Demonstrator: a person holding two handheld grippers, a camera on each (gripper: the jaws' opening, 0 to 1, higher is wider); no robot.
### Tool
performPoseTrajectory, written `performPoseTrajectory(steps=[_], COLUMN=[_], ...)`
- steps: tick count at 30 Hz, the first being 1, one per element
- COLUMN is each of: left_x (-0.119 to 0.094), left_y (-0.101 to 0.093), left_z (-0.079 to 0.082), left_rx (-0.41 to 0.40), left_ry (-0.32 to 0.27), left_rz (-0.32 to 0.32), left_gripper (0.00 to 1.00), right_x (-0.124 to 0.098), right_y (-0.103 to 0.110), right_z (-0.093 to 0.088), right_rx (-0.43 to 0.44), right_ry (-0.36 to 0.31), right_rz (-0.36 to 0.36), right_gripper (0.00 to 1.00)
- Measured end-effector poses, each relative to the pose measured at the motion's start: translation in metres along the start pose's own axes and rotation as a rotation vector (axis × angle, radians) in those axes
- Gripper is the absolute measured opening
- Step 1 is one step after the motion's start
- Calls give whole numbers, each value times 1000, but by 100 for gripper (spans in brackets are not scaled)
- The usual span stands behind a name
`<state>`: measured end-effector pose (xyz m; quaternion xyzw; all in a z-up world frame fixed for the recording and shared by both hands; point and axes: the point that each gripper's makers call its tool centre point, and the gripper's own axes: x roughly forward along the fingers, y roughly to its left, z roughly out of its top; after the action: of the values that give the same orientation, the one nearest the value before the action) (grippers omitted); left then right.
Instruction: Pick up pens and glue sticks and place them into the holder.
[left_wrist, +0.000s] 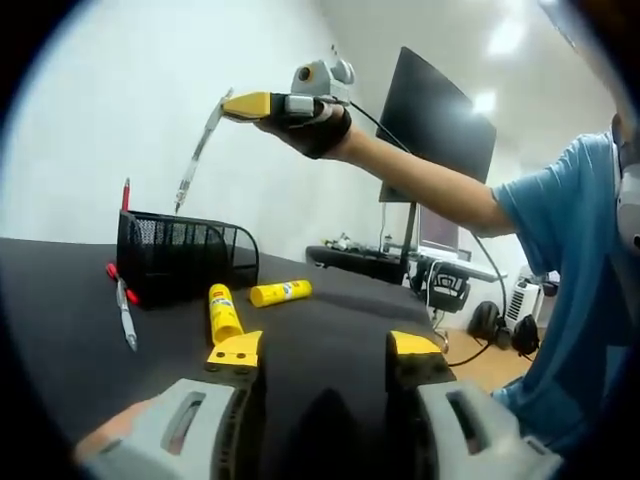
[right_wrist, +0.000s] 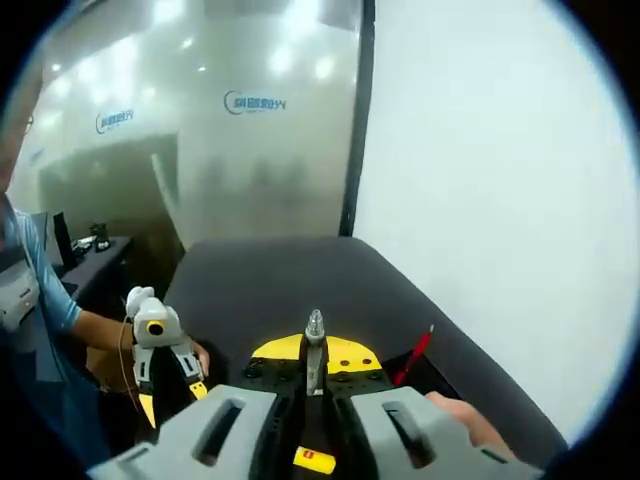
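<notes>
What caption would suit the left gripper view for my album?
Right claw lifts a clear pen above the black mesh holder, two yellow glue sticks waiting on the dark table.

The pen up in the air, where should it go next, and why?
Probably down, tip first, into the black mesh holder. The right tongs are shut on the pen, which hangs above the holder with its tip pointing at the opening, where a red pen already stands.

Walls: plain white wall (left_wrist: 100, 120) behind the dark table (left_wrist: 60, 330); frosted glass partition (right_wrist: 250, 130) with blue lettering.
Ceiling: bright panel lights (left_wrist: 505, 35).
Floor: wood-toned (left_wrist: 490, 365).
Furniture: large dark monitor on a stand (left_wrist: 435, 125); cluttered desk (left_wrist: 365, 260); black office chair (left_wrist: 448, 285).
</notes>
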<state>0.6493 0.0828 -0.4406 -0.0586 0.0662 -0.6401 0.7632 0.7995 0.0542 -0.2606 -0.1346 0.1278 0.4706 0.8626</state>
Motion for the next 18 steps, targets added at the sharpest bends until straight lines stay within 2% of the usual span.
performPoseTrajectory(steps=[8,14,18], left_x=[0,1,1], left_y=[0,0,0], left_z=[0,-1,-1], left_rx=[1,5,8], left_ry=[1,4,5], left_rz=[0,1,1], left_gripper=[45,45,45], right_x=[-3,-6,-3], right_y=[-10,-26,-43], right_z=[5,11,12], right_rx=[9,27,57], right_ry=[-10,-25,-40], right_rz=[-29,-53,-111], right_gripper=[3,3,3])
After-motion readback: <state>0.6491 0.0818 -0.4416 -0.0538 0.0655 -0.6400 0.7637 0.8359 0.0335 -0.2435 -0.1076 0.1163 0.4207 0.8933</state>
